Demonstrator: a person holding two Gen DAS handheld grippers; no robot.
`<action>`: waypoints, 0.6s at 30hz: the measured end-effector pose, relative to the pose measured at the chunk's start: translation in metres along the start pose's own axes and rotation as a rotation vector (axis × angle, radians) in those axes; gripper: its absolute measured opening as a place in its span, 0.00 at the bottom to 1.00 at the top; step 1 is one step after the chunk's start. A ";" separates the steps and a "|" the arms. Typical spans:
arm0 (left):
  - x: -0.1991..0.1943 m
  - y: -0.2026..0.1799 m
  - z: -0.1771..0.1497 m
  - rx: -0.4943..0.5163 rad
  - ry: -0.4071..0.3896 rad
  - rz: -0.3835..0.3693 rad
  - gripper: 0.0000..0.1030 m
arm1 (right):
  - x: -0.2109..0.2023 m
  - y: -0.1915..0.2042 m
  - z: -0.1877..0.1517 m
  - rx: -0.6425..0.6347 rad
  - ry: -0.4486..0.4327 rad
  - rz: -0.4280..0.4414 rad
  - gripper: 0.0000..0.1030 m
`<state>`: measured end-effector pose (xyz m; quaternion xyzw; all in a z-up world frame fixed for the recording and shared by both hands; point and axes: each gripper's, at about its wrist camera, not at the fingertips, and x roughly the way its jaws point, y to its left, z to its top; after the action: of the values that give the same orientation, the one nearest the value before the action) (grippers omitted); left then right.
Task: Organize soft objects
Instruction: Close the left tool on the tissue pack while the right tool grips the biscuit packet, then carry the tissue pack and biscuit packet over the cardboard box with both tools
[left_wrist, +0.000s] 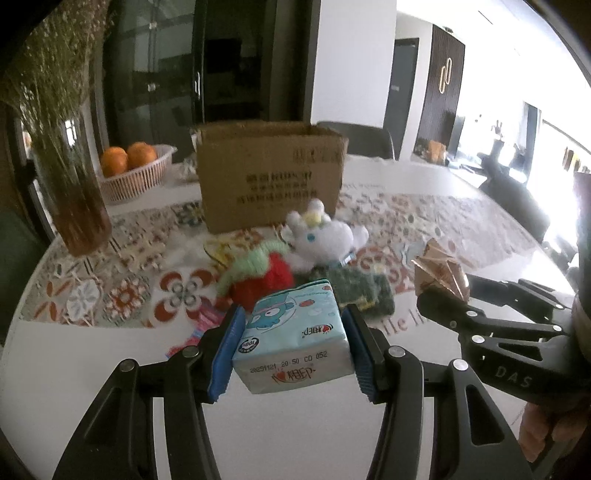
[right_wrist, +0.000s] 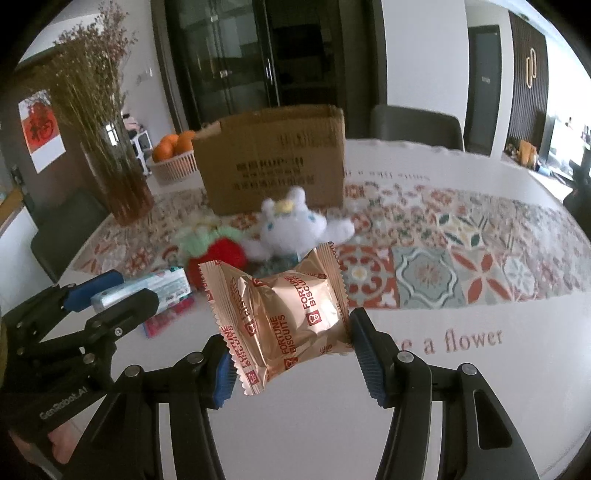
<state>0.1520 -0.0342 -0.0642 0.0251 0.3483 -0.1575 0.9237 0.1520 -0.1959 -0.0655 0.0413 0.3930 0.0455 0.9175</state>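
Note:
My left gripper (left_wrist: 291, 347) is shut on a light blue tissue pack (left_wrist: 291, 332) and holds it above the table. My right gripper (right_wrist: 291, 350) is shut on a copper Fortune Biscuits packet (right_wrist: 288, 317); that packet also shows in the left wrist view (left_wrist: 439, 273). Behind them on the patterned runner lie a white plush animal (left_wrist: 321, 232), a red and green knitted strawberry (left_wrist: 258, 277) and a green scouring pad (left_wrist: 354, 291). An open cardboard box (left_wrist: 269, 173) stands behind the pile. The left gripper with the tissue pack (right_wrist: 155, 288) also shows in the right wrist view.
A vase of dried flowers (left_wrist: 77, 199) stands at the left. A pink basket of oranges (left_wrist: 133, 173) sits beside the box. A pink and blue wrapper (right_wrist: 166, 317) lies under the left gripper. Chairs (right_wrist: 417, 125) stand at the far table edge.

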 end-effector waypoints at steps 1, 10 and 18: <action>-0.002 0.001 0.004 0.000 -0.014 0.006 0.52 | -0.001 0.001 0.003 -0.002 -0.009 0.001 0.55; -0.013 0.009 0.035 0.002 -0.107 0.039 0.52 | -0.004 0.005 0.034 0.003 -0.080 0.023 0.55; -0.015 0.018 0.061 -0.005 -0.158 0.054 0.52 | -0.003 0.008 0.066 0.009 -0.151 0.038 0.55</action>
<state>0.1860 -0.0229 -0.0094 0.0197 0.2738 -0.1331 0.9523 0.1969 -0.1909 -0.0172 0.0559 0.3221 0.0578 0.9433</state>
